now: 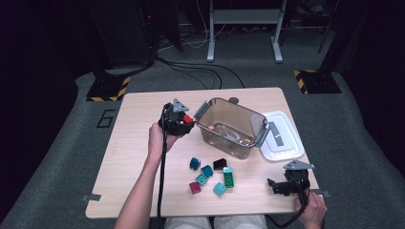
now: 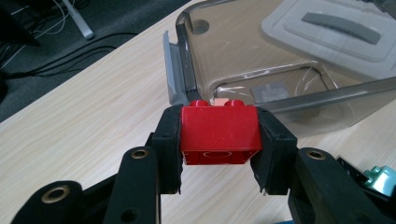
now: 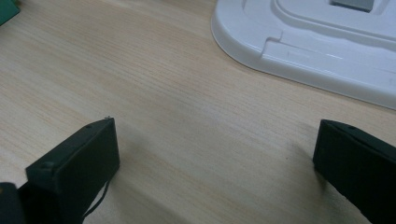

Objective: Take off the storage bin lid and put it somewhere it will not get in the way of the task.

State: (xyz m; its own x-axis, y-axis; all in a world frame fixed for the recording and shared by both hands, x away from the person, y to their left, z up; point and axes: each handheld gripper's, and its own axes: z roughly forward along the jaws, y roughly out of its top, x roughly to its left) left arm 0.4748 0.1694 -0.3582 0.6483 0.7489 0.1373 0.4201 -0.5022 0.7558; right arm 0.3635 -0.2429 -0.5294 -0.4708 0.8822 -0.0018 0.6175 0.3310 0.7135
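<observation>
While the left gripper [image 1: 184,121] is clamped on a red two-stud brick [image 2: 219,134], pads pressed flat to both of its sides and jaws parted just to the brick's width, the load hangs above the table [image 1: 138,143] just short of the near rim of the clear plastic bin [image 2: 261,70], so this piece seems to be mid-transfer. Ahead of those jaws, through the bin's wall, a pale orange piece [image 1: 210,127] already lies on the bottom, which suggests the sorting has only begun. To the right of the holding jaws sit the loose bricks [image 1: 210,176], teal, green, black and dark red, untouched. The bin's white lid [image 3: 317,42] lies off, just beyond the right gripper [image 3: 215,158], whose jaws stand wide apart and empty over bare wood.
</observation>
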